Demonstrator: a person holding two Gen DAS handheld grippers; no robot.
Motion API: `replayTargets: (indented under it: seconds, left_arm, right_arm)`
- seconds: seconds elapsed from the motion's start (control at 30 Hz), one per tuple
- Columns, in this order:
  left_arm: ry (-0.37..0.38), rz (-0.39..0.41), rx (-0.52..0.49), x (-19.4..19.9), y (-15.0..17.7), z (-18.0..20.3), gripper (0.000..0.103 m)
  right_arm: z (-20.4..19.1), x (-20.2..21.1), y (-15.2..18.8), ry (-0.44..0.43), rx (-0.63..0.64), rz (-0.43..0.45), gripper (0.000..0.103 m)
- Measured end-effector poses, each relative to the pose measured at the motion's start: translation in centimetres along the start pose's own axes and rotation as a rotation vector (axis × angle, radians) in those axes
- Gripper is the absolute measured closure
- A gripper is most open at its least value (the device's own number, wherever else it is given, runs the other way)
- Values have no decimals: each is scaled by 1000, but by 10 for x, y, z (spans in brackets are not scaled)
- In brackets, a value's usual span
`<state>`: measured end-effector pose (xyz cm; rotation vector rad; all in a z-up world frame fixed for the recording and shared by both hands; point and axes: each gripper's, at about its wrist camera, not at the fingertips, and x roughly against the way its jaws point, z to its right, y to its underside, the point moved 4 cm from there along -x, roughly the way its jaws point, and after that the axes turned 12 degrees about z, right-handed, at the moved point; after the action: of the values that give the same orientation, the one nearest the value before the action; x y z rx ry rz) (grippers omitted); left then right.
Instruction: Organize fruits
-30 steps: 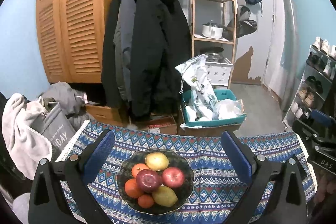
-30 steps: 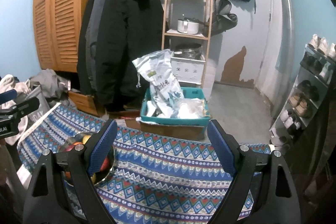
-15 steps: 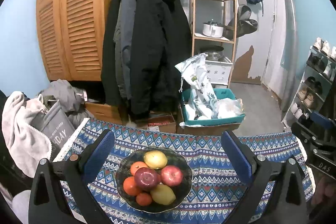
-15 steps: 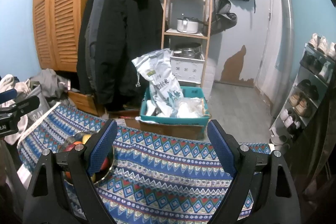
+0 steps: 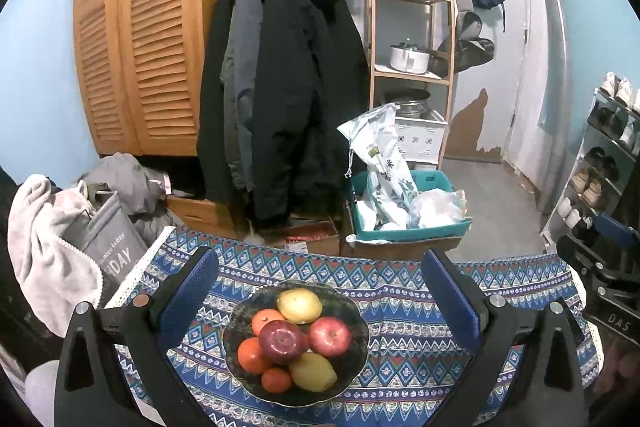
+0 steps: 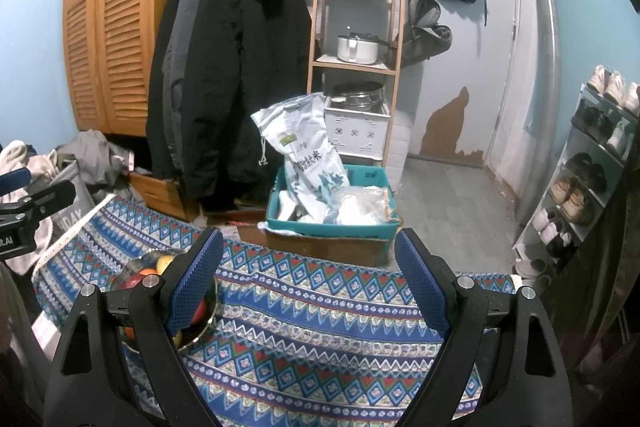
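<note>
Low in the middle of the left view, a dark bowl [image 5: 362, 343] of fruit sits on the patterned cloth [image 5: 400, 307]. The left gripper [image 5: 320, 291] is wide apart, holding nothing. The right gripper [image 6: 308, 279] is also apart and empty, with the bowl at its lower left.

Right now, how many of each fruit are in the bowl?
Apples: 2
Lemons: 2
Oranges: 3
Total: 7 fruits in the bowl
</note>
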<state>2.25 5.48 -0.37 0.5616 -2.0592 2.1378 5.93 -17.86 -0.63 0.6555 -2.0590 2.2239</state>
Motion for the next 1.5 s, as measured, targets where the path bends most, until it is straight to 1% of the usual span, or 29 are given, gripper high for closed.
replayTargets:
  seconds: [1.23,1.5]
  left_arm:
    - [11,-11,4,-1,-1,5,1]
    - [19,-16,9,0,0,12,1]
  right_arm:
    - [2,1,1,0,7,-3,17]
    - [3,1,1,-1,8,-6,17]
